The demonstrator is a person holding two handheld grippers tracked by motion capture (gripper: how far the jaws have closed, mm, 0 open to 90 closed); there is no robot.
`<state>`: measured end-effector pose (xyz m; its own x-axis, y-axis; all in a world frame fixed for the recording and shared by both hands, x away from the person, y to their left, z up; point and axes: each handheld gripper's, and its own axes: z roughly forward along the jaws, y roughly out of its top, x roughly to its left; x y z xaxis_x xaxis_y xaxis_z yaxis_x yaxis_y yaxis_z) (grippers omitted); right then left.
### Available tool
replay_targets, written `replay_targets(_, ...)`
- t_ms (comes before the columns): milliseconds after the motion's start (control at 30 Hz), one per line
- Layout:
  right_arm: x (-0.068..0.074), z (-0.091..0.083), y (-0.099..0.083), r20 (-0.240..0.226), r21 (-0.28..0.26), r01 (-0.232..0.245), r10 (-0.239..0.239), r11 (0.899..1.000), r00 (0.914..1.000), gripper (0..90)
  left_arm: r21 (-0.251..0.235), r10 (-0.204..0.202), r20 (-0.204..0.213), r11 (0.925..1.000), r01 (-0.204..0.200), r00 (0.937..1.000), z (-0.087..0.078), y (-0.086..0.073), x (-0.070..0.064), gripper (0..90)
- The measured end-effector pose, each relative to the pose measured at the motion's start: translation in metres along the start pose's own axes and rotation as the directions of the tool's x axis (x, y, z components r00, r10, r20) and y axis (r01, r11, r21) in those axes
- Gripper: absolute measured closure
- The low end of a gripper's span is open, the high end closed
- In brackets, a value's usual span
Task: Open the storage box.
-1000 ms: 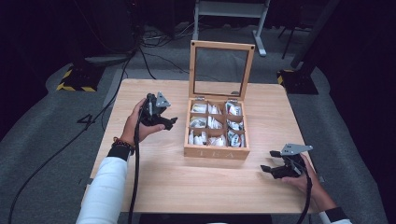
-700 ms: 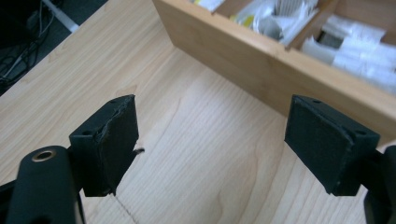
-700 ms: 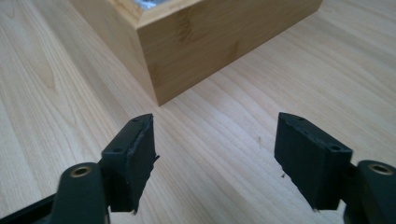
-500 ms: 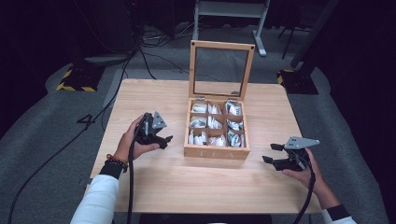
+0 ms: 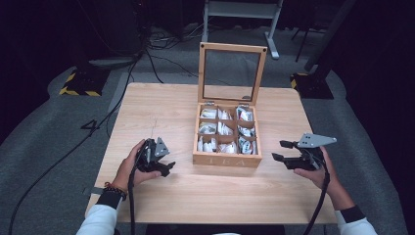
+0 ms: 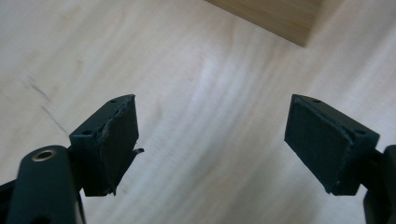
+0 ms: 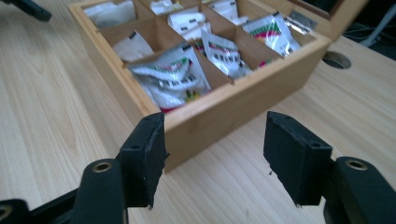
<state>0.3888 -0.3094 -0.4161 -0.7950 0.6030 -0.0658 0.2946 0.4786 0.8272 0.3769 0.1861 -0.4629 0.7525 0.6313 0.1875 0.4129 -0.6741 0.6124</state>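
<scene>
**Open tea box, both grippers empty beside it**

A light bamboo tea box [image 5: 226, 139] with six square compartments sits just past the centre of the pale wood-grain desk [image 5: 161, 110], its glass-paned hinged lid [image 5: 231, 74] standing upright. Glossy white foil sachets [image 7: 172, 77] fill the compartments. The left gripper [image 5: 165, 166], at the box's 8 o'clock, and the right gripper [image 5: 280, 151], at its 4 o'clock, both hold their matte black rubber-padded jaws wide and empty. Judging by this, no sachet has been lifted yet.
</scene>
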Motion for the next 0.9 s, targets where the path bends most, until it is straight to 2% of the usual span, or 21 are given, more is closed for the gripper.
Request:
replay_targets(33,0.001,0.002,0.004,-0.005,-0.003,0.007,-0.007,1.0,1.0,38.9,-0.006,-0.013,0.009,0.9999,0.013,0.9999,-0.001,-0.002,0.0,18.2)
replay_targets(67,0.003,0.003,0.008,-0.005,-0.005,0.016,-0.016,1.0,0.9999,39.6,-0.019,-0.026,0.001,0.9995,0.026,0.9997,-0.003,-0.004,-0.001,18.2)
replay_targets(100,0.004,0.005,0.013,-0.013,-0.008,0.015,-0.015,1.0,0.9998,40.8,-0.045,-0.03,-0.024,0.9986,0.029,0.9993,-0.005,-0.007,-0.003,18.2)
replay_targets(167,0.007,0.01,0.02,-0.029,-0.01,0.027,-0.027,1.0,0.9992,41.4,-0.036,-0.015,-0.044,0.9993,0.013,0.9989,-0.005,-0.01,-0.007,19.1)
replay_targets(233,0.011,0.016,0.028,-0.041,-0.012,0.037,-0.037,0.999,0.9985,41.9,-0.02,-0.023,-0.01,0.9995,0.022,0.9997,-0.006,-0.013,-0.008,18.1)
replay_targets(300,0.014,0.022,0.035,-0.055,-0.016,0.05,-0.051,0.999,0.9972,42.1,-0.043,-0.022,-0.032,0.9988,0.021,0.9992,-0.008,-0.019,-0.013,18.1)
replay_targets(567,0.03,0.053,0.066,-0.131,-0.006,0.101,-0.101,0.995,0.9862,46.6,-0.007,-0.015,-0.002,0.9999,0.015,0.9999,-0.006,-0.035,-0.024,18.0)
replay_targets(600,0.032,0.057,0.069,-0.15,-0.002,0.106,-0.105,0.994,0.9831,47.1,-0.006,-0.013,0.003,0.9999,0.013,0.9999,-0.005,-0.037,-0.025,17.9)
replay_targets(700,0.038,0.068,0.078,-0.164,0.01,0.126,-0.123,0.992,0.9788,48.8,-0.002,-0.009,0.016,1.0,0.009,0.9998,-0.006,-0.042,-0.028,17.8)
replay_targets(900,0.046,0.095,0.086,-0.196,0.057,0.154,-0.14,0.986,0.9706,51.4,-0.018,-0.039,0.049,0.999,0.039,0.9981,-0.009,-0.053,-0.027,17.6)
